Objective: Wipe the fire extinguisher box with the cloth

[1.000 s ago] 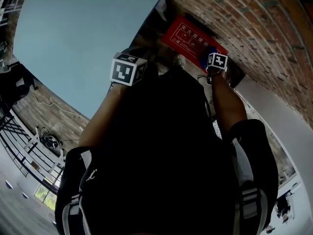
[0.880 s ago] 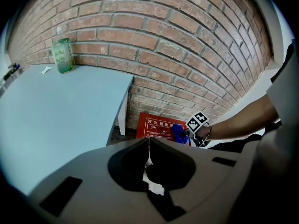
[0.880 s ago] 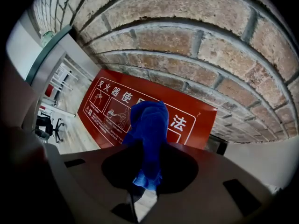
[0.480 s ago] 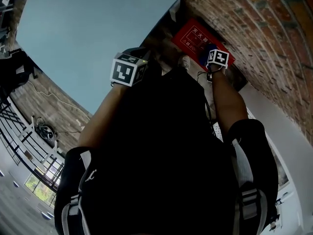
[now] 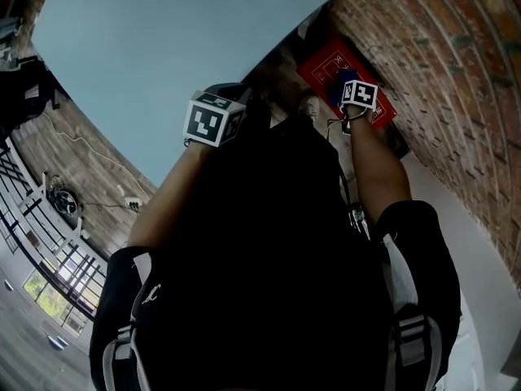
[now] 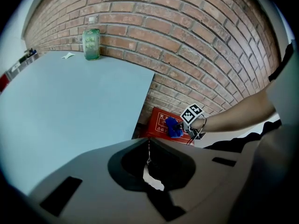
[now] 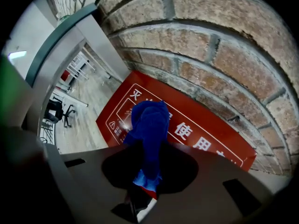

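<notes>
Cloth [image 7: 149, 125] of deep blue colour is pinched in the right claw [image 7: 147, 153]. The two jaws close on its lower part, and the free end bunches forward from them. This end lies over the front of the fire extinguisher box [image 7: 210, 132], on the side of the red face where the white frame and the white characters begin, and it appears to press on it. The box is red and flat, and it stands against the brick wall [image 7: 210, 55], lower than the edge of the light blue surface [image 6: 70, 101].

From the left gripper view, the same cloth shows as a small blue lump on the box, just in front of the right gripper's marker cube [image 6: 192, 114], with the person's forearm [image 6: 238, 118] reaching to it.

The left claw [image 6: 148, 148] is closed with nothing between the jaws (they meet in one thin line). It is held over the near part of the surface, well apart from the box. At the far end of the surface a green glass jar [image 6: 91, 44] stands upright, just beside the wall.
</notes>
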A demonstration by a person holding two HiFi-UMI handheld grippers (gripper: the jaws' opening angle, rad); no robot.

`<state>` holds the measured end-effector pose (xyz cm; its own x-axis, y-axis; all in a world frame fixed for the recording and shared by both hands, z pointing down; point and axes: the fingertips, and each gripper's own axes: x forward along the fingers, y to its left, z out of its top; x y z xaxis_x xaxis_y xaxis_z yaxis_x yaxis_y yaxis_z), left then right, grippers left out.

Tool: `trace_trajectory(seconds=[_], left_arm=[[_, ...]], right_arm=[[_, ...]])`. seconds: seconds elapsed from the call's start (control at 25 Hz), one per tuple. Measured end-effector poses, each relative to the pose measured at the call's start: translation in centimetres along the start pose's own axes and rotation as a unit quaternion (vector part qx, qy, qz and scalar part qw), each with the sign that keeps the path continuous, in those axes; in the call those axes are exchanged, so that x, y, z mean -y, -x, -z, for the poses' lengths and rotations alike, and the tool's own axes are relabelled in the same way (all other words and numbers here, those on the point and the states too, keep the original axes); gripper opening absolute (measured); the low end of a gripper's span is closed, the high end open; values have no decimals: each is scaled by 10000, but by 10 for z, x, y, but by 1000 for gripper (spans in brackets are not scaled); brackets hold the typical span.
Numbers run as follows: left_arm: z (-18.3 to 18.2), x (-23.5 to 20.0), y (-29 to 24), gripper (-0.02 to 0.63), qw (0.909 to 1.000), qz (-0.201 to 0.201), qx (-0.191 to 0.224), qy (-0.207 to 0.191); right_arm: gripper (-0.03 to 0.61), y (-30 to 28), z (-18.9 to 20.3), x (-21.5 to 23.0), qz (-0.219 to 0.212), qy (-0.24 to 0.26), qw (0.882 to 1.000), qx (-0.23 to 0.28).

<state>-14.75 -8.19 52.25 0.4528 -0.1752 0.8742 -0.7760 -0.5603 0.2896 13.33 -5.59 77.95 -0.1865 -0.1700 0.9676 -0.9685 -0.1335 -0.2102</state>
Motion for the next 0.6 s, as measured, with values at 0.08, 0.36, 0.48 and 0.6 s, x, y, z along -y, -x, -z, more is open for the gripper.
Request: trace_trajectory(seconds=[0.08,0.36,0.48,0.6], left_arm=[[3,-4,2,11,10000,-24,-2,56],[21,-19,13,11,9998,-106,-50,183],[29,-26,15,11,9995,-147,-66,277],[36,-34,20,11,9991,-188,-34,376]], right_arm=[[83,-5,-9,-16,-152,139,9998,29],[83,-16,-30,-54,-256,434,9987,17],[83,-21,-40,-66,-266,600,9978,115],[83,-23,-47,-78,-285,593,9976,210]])
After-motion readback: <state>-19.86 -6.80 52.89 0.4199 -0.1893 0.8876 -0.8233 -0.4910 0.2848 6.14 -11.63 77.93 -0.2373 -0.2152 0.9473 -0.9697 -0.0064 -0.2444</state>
